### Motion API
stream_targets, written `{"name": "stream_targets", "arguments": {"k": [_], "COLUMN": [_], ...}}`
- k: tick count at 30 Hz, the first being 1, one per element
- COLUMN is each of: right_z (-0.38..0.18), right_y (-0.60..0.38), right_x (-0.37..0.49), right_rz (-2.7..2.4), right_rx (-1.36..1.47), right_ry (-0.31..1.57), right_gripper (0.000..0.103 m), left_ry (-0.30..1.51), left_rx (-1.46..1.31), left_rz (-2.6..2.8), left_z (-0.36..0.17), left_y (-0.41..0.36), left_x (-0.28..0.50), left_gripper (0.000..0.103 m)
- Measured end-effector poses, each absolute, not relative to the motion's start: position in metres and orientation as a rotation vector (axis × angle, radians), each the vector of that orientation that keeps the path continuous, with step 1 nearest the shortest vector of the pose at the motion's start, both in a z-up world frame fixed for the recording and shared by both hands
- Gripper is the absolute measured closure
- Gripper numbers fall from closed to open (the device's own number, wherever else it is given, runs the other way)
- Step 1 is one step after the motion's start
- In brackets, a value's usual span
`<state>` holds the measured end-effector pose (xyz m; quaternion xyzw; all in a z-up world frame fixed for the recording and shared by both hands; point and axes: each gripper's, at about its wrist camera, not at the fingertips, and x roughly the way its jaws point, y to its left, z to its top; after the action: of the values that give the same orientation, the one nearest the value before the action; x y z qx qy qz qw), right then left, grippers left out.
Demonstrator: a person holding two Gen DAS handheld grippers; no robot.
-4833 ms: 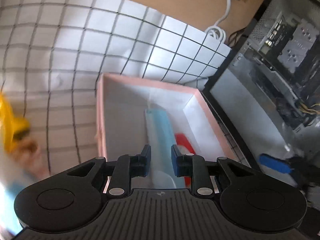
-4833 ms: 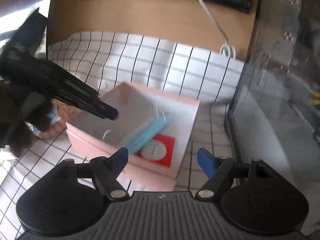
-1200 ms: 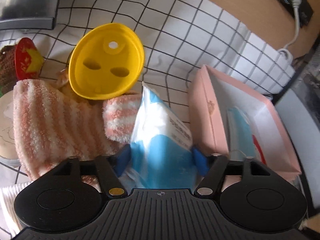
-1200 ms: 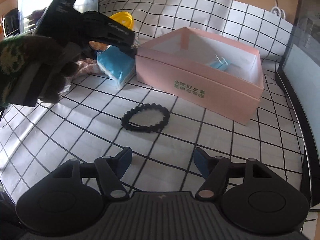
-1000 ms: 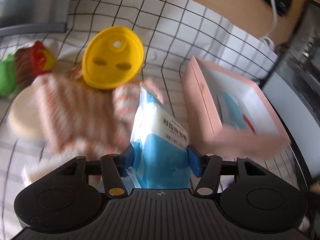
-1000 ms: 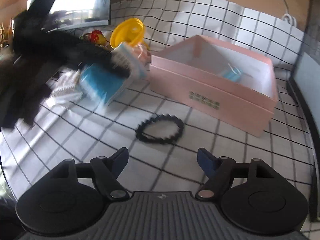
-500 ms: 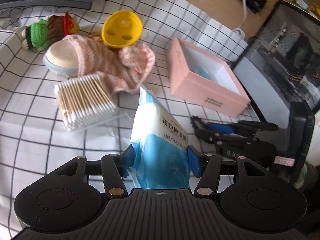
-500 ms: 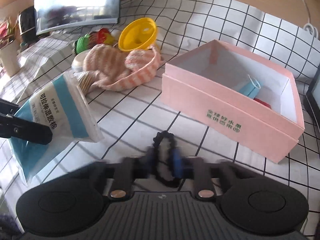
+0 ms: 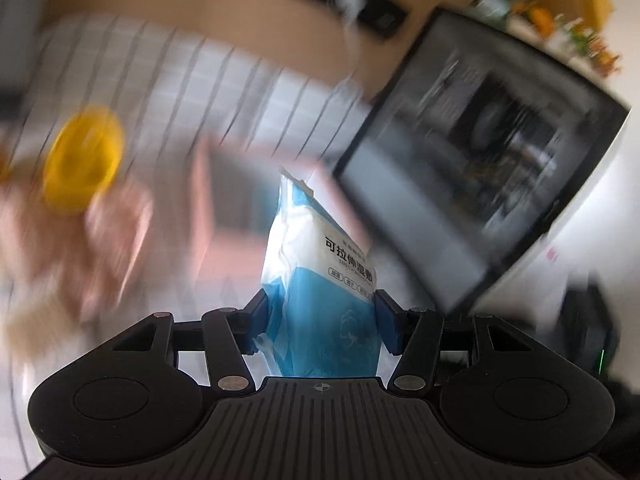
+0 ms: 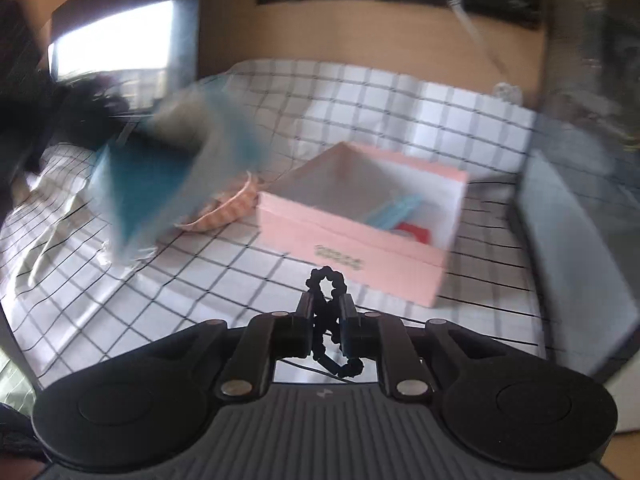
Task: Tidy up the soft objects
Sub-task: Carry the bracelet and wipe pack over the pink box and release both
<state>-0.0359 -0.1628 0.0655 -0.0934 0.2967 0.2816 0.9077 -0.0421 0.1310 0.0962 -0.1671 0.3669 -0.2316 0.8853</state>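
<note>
The left gripper [image 9: 320, 322] is holding a blue and white packet [image 9: 320, 280] between its two blue pads, the jaws standing fairly wide and pressing on the packet's lower, blue part from either side. The packet is standing with its long axis running up and away from the gripper, its sealed white end pointing toward the pink box [image 9: 256, 200] beyond, which is badly blurred in this view. A yellow lid [image 9: 82, 160] is showing as a smear to the left, above a blurred pink striped cloth [image 9: 104, 248].

The right gripper [image 10: 325, 322] is closed tight on a black bead bracelet [image 10: 326, 280]. The bracelet is pinched across its middle, so its long axis is running along the fingers: one loop is sticking out forward past the fingertips toward the box, and the other is hanging back beneath the jaws.

In the right wrist view the pink box [image 10: 352, 248] is sitting open on the checked cloth [image 10: 224, 280], with a light blue item [image 10: 394, 208] and something red [image 10: 414, 232] lying inside. To the left, the packet [image 10: 152, 184] is hanging in the air above the cloth, blurred, held by a dark shape that is too blurred to make out. The striped cloth [image 10: 228, 208] is lying just beside the box's left end.
</note>
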Motion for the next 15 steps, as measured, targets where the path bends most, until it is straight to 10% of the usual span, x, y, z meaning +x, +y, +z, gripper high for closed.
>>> {"name": "stream_targets", "arguments": {"k": [6,15], "right_z": [0.069,0.062], "right_y": [-0.18,-0.197], "right_x": [-0.041,-0.029], "right_rz": [0.493,0.398], "right_rx": [-0.147,-0.079], "right_ry": [0.578,0.588], "right_gripper": [0.09,0.09], "left_ry": [0.58,0.841], "left_rx": [-0.351,-0.345], "left_rz": [-0.526,-0.322], "left_z": [0.145,0.054], "left_y": [0.099,0.099], "left_x": [0.057,0.15], "left_gripper": [0.041,0.043]}}
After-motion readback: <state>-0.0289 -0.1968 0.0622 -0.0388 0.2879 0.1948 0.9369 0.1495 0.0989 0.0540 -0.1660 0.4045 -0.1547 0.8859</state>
